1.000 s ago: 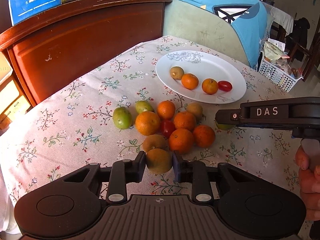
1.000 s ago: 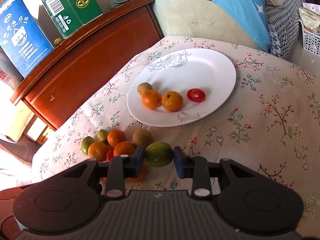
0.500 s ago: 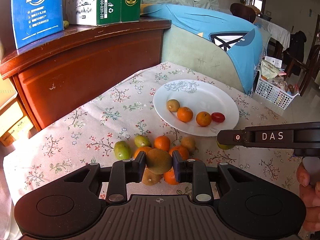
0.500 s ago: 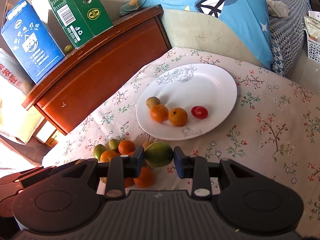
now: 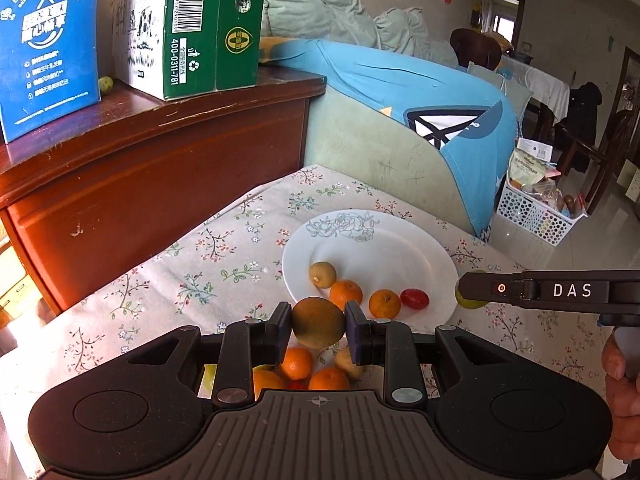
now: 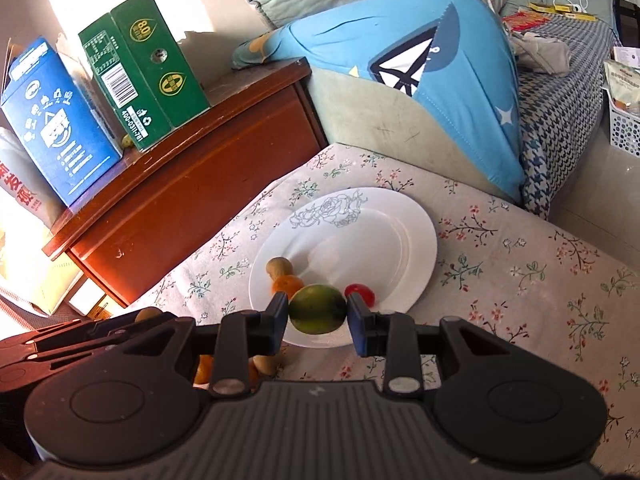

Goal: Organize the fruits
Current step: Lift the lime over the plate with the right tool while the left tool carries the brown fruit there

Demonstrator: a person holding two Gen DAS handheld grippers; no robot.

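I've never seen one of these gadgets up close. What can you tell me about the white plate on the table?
The white plate is round and glossy, like china, with a grey rose drawing near its far rim. It lies flat on the flowered tablecloth. On its near side sit a brownish-green fruit, two oranges and a small red tomato. Neither claw touches it.

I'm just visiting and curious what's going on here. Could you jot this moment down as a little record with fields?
Left gripper: shut on a brownish fruit, held in the air
Right gripper: shut on a green fruit, held in the air
White plate: holds a yellow-brown fruit, two oranges, a red tomato
Loose pile: mostly oranges, on the floral tablecloth
Wooden cabinet: carries blue and green cartons
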